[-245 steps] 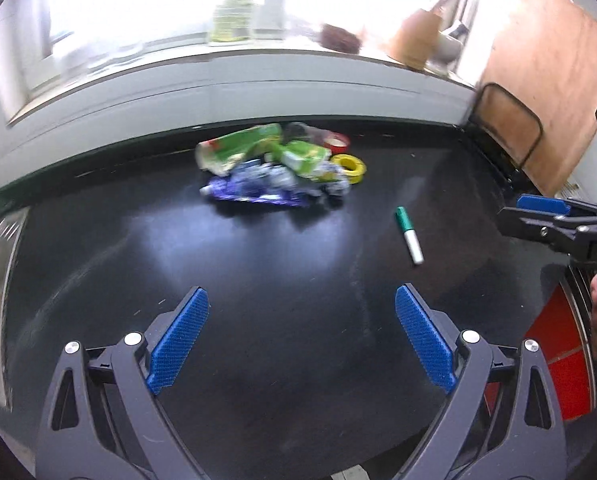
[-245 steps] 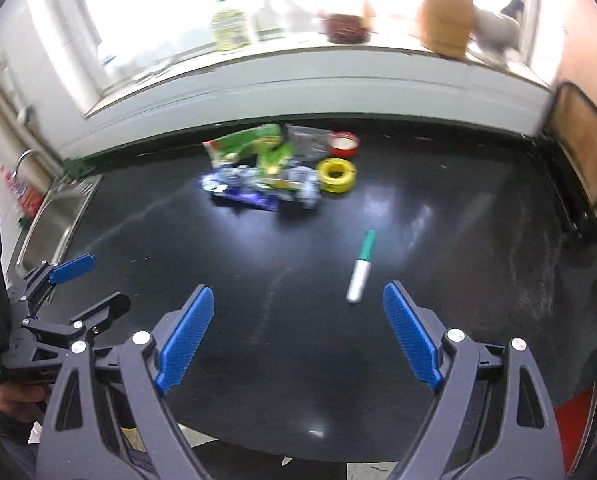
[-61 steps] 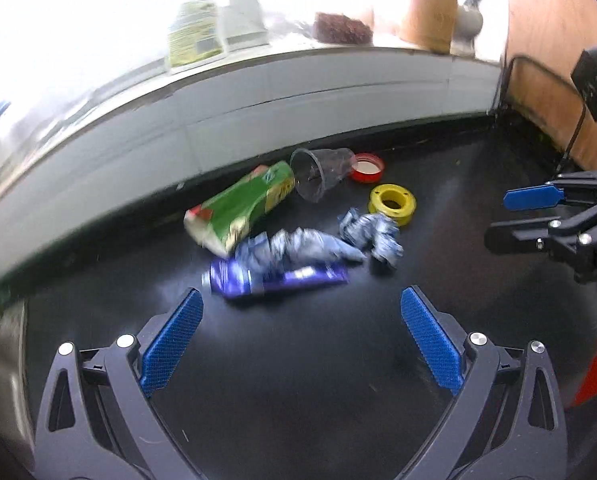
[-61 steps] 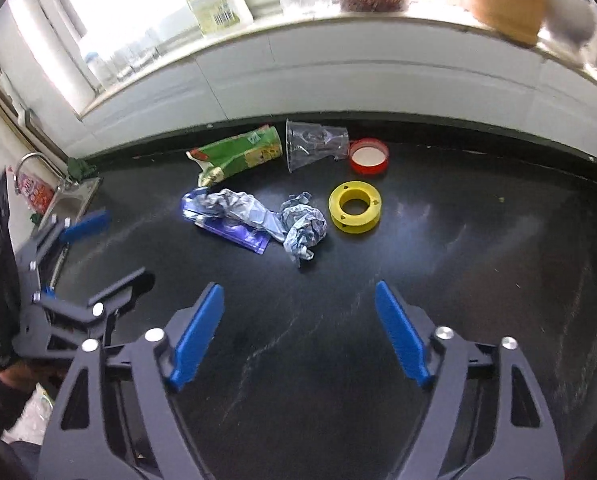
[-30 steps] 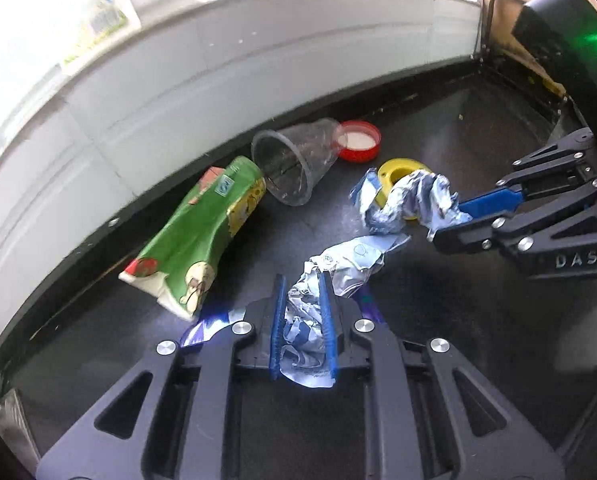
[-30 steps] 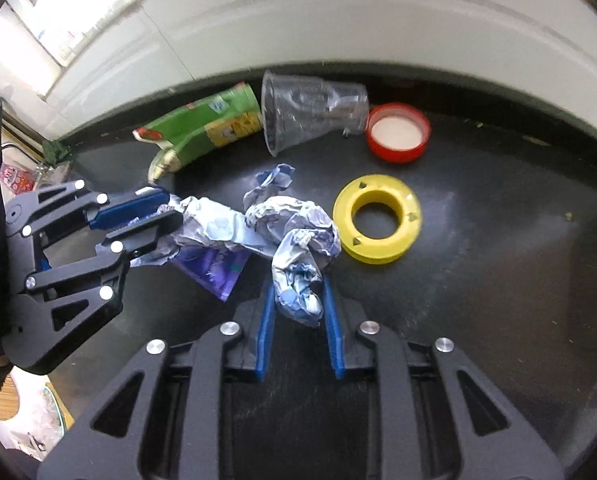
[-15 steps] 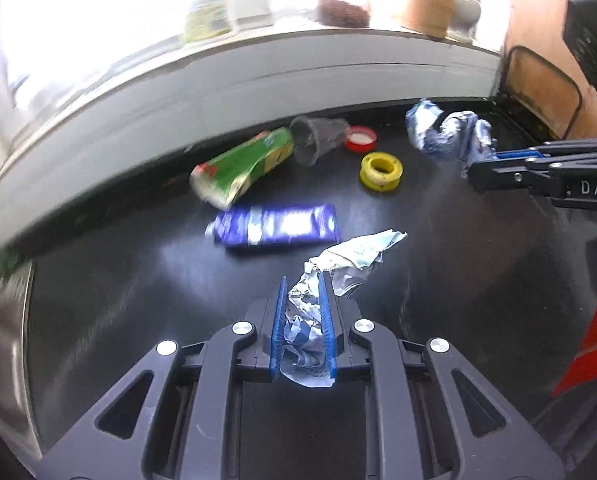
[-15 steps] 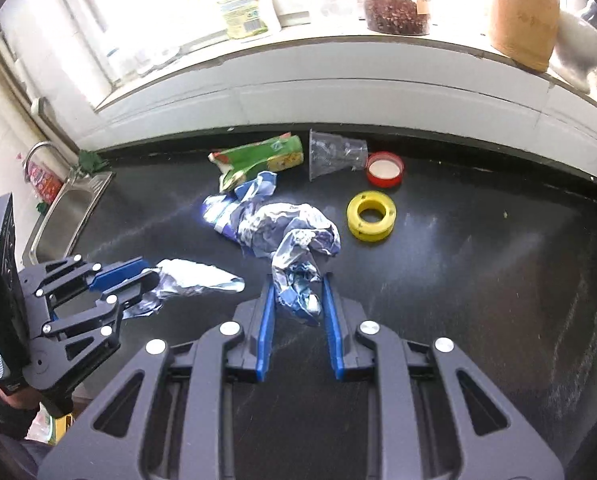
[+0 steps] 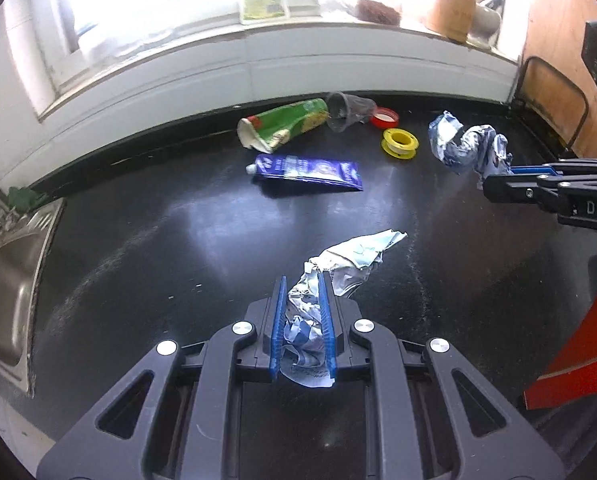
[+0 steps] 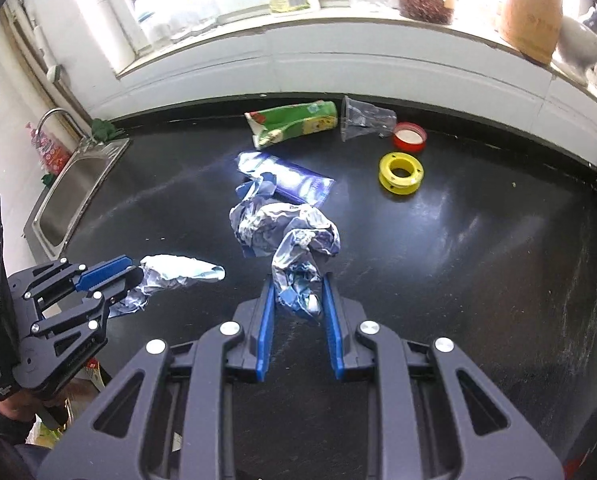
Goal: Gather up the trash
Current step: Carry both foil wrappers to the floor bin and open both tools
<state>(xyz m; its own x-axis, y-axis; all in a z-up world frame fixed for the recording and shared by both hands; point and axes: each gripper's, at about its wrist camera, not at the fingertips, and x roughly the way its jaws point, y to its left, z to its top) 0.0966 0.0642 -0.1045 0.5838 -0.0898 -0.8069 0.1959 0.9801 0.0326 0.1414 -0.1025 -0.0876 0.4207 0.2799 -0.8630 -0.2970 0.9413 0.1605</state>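
You had both tongs clamped on crumpled wrappers, the left tongs point(image 9: 301, 330) gripping one wrapper point(image 9: 340, 276) and the right tongs point(image 10: 298, 308) another point(image 10: 286, 236), both above the worktop point(image 10: 478, 264). Behind them the toothpaste tube point(image 9: 306, 172), carton point(image 9: 284, 122), cup point(image 9: 348, 110), lid point(image 9: 384, 117) and yellow ring point(image 9: 399, 143) were left to collect.

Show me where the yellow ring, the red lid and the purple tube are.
yellow ring point(image 10: 401, 171), right wrist view, on its front rim.
red lid point(image 10: 409, 136), right wrist view, on its white inside.
purple tube point(image 9: 306, 170), left wrist view, on its flat middle.
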